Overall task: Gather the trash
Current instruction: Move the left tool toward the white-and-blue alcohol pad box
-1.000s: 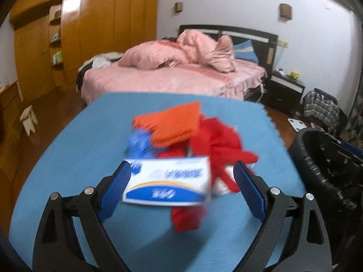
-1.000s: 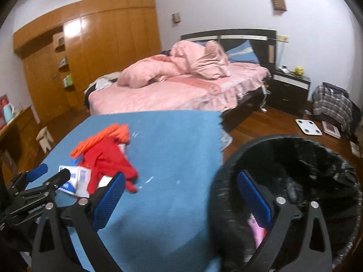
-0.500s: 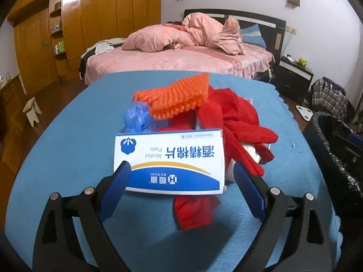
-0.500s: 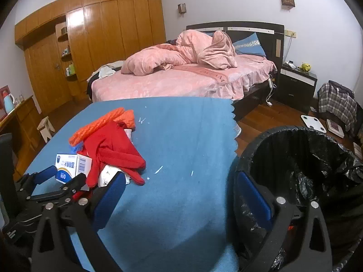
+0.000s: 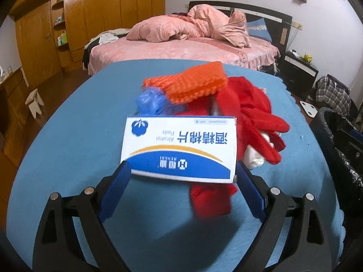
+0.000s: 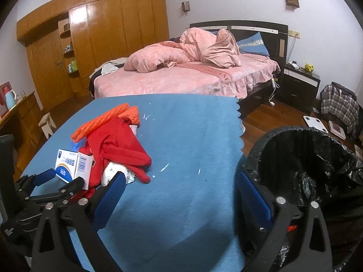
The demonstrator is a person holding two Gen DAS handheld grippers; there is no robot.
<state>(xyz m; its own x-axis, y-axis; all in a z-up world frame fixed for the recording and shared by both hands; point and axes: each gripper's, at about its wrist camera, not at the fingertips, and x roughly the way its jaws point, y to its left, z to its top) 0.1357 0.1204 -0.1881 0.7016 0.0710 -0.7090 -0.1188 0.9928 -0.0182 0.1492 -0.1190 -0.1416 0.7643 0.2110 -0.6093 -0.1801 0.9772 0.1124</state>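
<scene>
Left hand-held gripper (image 5: 181,172), lower centre of the left wrist view: blue-padded fingers closed on the two short ends of a box of alcohol pads (image 5: 179,148), which is held between them.

Box of alcohol pads: white card with a blue band and a thin gold arc, printed upside down to the camera. Long axis runs left to right across the frame, broad face tilted toward the lens. It sits above the blue worktop (image 5: 68,147), at the near edge of the trash pile.

Trash pile, centre frame, just behind the box: red fabric (image 5: 256,117), a crumpled blue bag (image 5: 152,102), orange foam netting (image 5: 195,83) on top, and white scraps at right.

Right hand-held gripper (image 6: 181,195), lower centre of the right wrist view: fingers spread wide, holding nothing, above the worktop edge.

Black-lined trash bin (image 6: 304,158), lower right of that view, beside the worktop.

Pink bed (image 6: 181,74), upper centre, well beyond.
</scene>
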